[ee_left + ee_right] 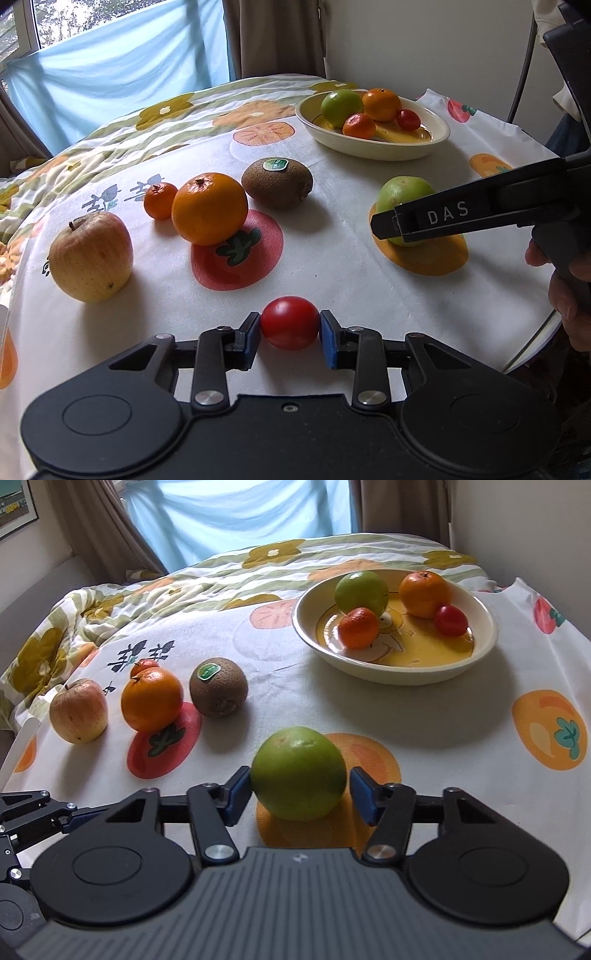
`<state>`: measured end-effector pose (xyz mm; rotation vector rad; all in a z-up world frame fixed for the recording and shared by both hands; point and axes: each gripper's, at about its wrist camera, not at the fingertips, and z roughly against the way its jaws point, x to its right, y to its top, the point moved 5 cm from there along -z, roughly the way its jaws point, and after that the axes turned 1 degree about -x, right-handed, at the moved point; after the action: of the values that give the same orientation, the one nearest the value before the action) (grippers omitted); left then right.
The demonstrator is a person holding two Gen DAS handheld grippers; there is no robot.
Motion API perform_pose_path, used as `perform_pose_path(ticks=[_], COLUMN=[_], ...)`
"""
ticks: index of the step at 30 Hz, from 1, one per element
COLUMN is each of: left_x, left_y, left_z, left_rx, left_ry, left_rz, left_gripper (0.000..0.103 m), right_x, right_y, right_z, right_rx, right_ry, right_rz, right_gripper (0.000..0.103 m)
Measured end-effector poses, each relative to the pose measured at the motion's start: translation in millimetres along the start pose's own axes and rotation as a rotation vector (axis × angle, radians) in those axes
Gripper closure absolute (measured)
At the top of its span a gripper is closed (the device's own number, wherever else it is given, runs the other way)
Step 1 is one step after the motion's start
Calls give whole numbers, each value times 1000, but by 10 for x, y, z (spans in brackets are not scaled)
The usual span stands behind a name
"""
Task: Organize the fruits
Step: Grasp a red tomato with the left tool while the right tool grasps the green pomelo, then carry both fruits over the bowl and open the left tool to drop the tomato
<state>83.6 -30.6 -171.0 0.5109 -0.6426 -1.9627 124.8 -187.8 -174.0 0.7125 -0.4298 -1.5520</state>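
My left gripper (290, 332) is shut on a red tomato (290, 322) at the table's near edge. My right gripper (300, 788) is around a green fruit (298, 773) that rests on the cloth; its left pad touches, the right pad stands slightly apart. That green fruit (404, 195) and the right gripper's finger (436, 218) also show in the left wrist view. A cream bowl (369, 668) at the back right holds a green fruit (361, 590), an orange (424, 593), a small mandarin (358, 627) and a small tomato (450, 620).
On the cloth at the left lie an apple (90, 256), a big orange (209, 208), a small mandarin (159, 200) and a kiwi (277, 182). The table's edge runs close on the right. Curtains and a window stand behind.
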Motion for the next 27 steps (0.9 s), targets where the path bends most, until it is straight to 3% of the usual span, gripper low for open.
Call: perform_pose_path(ticks=[12, 27], left_x=[-96, 89], left_y=[97, 551], left_z=[138, 571], left_rx=[15, 65], left_ry=[44, 101], left_rz=[49, 69], left_gripper=[66, 66], right_x=[-132, 26], right_y=[35, 312], right_z=[124, 658], right_rx=[15, 64], right_ry=[25, 69], right_rz=[37, 57], right_gripper=[34, 34])
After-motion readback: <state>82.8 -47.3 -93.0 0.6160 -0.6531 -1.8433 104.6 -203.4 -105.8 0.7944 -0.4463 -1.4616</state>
